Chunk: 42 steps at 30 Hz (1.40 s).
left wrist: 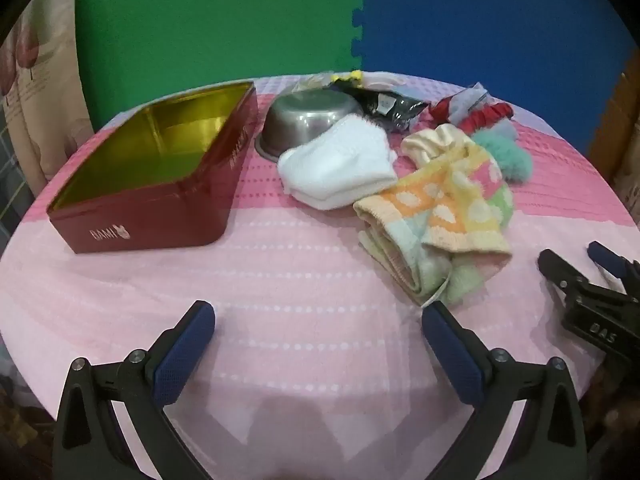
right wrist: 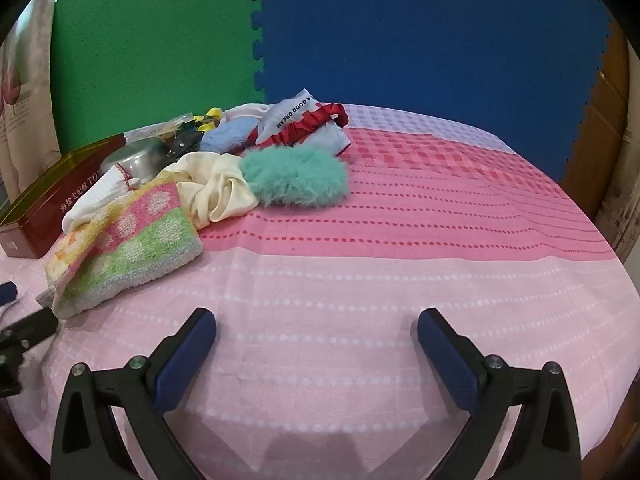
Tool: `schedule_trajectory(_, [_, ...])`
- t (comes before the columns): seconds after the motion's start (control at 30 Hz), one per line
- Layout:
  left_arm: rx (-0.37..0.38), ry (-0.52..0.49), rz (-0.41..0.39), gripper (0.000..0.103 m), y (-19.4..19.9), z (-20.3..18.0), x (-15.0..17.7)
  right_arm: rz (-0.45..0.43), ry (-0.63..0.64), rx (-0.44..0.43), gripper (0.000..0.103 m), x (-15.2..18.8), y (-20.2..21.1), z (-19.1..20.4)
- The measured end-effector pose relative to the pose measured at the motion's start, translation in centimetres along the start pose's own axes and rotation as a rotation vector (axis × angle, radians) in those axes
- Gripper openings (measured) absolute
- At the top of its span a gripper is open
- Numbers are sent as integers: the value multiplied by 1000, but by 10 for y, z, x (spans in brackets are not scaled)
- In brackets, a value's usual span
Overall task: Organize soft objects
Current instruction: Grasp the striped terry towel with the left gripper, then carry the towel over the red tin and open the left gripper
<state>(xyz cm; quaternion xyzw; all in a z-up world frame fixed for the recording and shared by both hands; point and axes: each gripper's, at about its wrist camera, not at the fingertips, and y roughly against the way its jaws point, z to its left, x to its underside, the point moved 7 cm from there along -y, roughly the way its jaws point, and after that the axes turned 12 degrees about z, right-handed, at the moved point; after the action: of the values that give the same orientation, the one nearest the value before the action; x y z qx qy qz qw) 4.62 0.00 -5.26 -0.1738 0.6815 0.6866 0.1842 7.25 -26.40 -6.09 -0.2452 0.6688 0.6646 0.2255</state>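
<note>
A pile of soft things lies on the pink tablecloth: pastel dotted socks (left wrist: 436,220) (right wrist: 120,240), a white folded cloth (left wrist: 340,164), a cream scrunchie (right wrist: 216,188), a teal fluffy scrunchie (right wrist: 296,176) and a red scrunchie (right wrist: 312,124). An open, empty red tin box (left wrist: 152,172) stands to the left. My left gripper (left wrist: 318,320) is open and empty, just in front of the socks. My right gripper (right wrist: 316,326) is open and empty over bare cloth, right of the socks; it also shows at the right edge of the left wrist view (left wrist: 572,256).
An upturned steel bowl (left wrist: 308,120) sits behind the white cloth. Dark packets (left wrist: 384,106) and a printed pouch (right wrist: 288,114) lie at the back of the pile. Green and blue foam mats (right wrist: 360,32) form the wall behind the round table.
</note>
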Motion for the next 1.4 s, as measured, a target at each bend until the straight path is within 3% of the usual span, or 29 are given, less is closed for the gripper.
schedule_trajectory(0.13, [17, -35, -54, 103, 10, -7, -7, -2, -2, -4, 103, 0, 0, 0])
schedule_trajectory(0.27, [106, -107, -123, 103, 31, -25, -4, 38, -2, -47, 103, -3, 2, -1])
schedule_trajectory(0.33, [184, -113, -105, 103, 35, -25, -9, 54, -7, -50, 103, -6, 7, -4])
schedule_trajectory(0.43, [218, -113, -58, 103, 29, -37, -18, -35, -13, 5, 103, -17, 26, -13])
schedule_trajectory(0.57, [255, -94, 19, 103, 12, -37, -29, -86, 26, 98, 103, -35, 30, -25])
schedule_trajectory(0.8, [269, -108, 91, 101, 3, -46, -44, 18, -47, 48, 103, -29, 3, -40])
schedule_trajectory(0.97, [236, -183, 132, 77, -6, -60, -49, 15, -40, 52, 103, -23, 1, -37])
schedule_trajectory(1.07, [145, -225, 149, 65, -14, -63, -47, 14, -39, 53, 103, -22, 1, -37])
schedule_trajectory(1.13, [137, -243, 124, 36, -12, -65, -47, 16, -41, 44, 103, -23, 1, -38])
schedule_trajectory(1.23, [152, -245, 115, 29, -8, -66, -49, 18, -43, 41, 103, -23, 1, -38])
schedule_trajectory(1.4, [130, -249, 101, 28, 8, -79, -42, 23, -35, 38, 103, -23, 0, -38])
